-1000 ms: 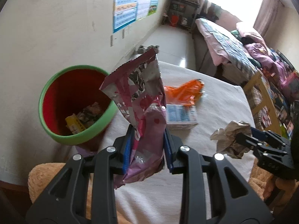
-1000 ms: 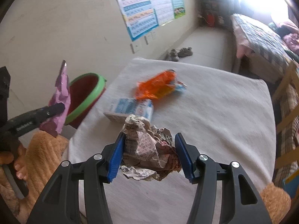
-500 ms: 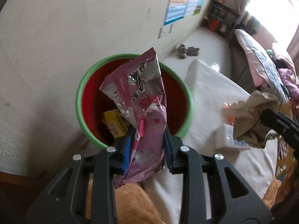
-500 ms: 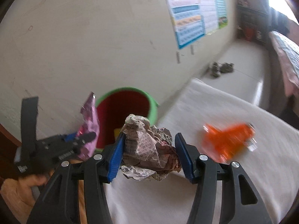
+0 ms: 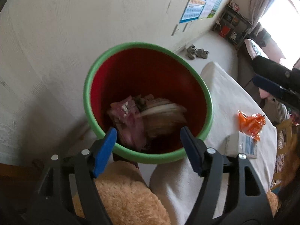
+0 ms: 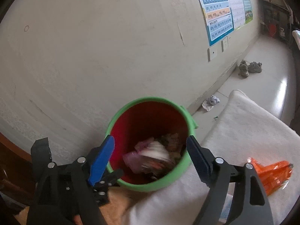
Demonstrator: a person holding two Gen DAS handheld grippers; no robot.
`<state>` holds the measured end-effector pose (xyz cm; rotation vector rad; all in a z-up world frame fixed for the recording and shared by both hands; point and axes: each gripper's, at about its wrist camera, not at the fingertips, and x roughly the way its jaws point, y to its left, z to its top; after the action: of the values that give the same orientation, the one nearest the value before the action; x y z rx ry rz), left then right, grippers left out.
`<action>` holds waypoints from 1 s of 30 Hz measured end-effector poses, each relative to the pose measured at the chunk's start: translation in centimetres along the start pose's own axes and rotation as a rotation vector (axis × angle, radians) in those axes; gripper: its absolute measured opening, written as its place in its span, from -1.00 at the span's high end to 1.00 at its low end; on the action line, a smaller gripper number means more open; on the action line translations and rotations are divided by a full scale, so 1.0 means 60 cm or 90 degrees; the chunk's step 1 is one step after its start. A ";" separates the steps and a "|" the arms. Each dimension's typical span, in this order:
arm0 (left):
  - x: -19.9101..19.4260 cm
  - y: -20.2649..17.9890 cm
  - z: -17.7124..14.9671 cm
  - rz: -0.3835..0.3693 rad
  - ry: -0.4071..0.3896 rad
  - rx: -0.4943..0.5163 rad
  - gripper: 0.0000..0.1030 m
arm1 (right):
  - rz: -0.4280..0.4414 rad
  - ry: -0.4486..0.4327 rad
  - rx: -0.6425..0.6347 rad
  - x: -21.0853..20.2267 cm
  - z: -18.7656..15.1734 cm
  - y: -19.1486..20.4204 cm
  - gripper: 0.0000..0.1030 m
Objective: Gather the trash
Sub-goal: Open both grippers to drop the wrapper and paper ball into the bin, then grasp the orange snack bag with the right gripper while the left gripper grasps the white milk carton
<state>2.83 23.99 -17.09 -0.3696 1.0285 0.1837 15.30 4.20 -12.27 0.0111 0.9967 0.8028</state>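
Observation:
A red bin with a green rim [image 5: 88,86] stands beside the white-covered table [image 5: 234,101]. Inside it lie a pink foil wrapper [image 5: 129,123] and a crumpled paper ball [image 5: 163,118], blurred as it drops. My left gripper [image 5: 148,131] hovers over the bin's near rim, its jaws opening with nothing between them. The right wrist view shows the same bin [image 6: 150,99] with the pink wrapper [image 6: 135,157] and paper ball [image 6: 159,153] in it. My right gripper [image 6: 150,140] hangs over the bin too, jaws opening and empty.
An orange wrapper [image 5: 251,121] and a white and blue box [image 5: 245,146] lie on the table. A tan plush cushion [image 5: 121,196] sits under my left gripper. A paper scrap [image 6: 211,101] and shoes [image 6: 249,68] lie on the floor by the wall.
Both grippers moved left over the bin and opened. The pink wrapper left my left gripper and the paper ball left my right one; both are now in the bin.

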 end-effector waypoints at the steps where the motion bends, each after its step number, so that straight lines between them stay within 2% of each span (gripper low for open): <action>1: 0.001 -0.001 -0.003 -0.009 0.002 0.001 -0.36 | -0.017 0.016 -0.018 -0.008 0.002 -0.021 -0.55; 6: 0.013 -0.010 -0.013 -0.039 0.022 0.021 -0.38 | -0.158 0.134 -0.157 -0.040 0.006 -0.120 -0.60; 9: 0.023 -0.009 -0.009 -0.049 0.034 0.016 -0.38 | -0.256 0.251 -0.298 -0.035 -0.019 -0.162 -0.66; 14: 0.037 -0.007 -0.007 -0.060 0.048 0.005 -0.38 | -0.333 0.403 -0.513 0.018 -0.101 -0.181 -0.66; 17: 0.041 -0.006 -0.006 -0.066 0.053 0.001 -0.38 | -0.351 0.455 -0.574 0.051 -0.141 -0.194 -0.66; 20: 0.045 -0.007 -0.006 -0.068 0.058 0.000 -0.38 | -0.352 0.472 -0.607 0.078 -0.165 -0.200 -0.64; 21: 0.045 -0.007 -0.007 -0.067 0.059 0.001 -0.38 | -0.350 0.473 -0.612 0.084 -0.171 -0.200 -0.57; 22: 0.045 -0.008 -0.007 -0.066 0.060 0.003 -0.38 | -0.348 0.477 -0.609 0.088 -0.177 -0.200 -0.40; 25: 0.045 -0.014 -0.007 -0.058 0.057 0.013 -0.38 | -0.342 0.451 -0.599 0.078 -0.181 -0.198 -0.17; 29: 0.036 -0.028 -0.011 -0.048 0.035 0.043 -0.38 | -0.304 0.391 -0.509 0.032 -0.168 -0.201 -0.12; 30: 0.033 -0.032 -0.011 -0.045 0.030 0.053 -0.38 | -0.289 0.360 -0.459 0.007 -0.168 -0.209 -0.11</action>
<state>3.92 21.92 -18.68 -0.3348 1.0645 0.0689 15.34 -7.98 -22.76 -1.0749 1.1203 0.7115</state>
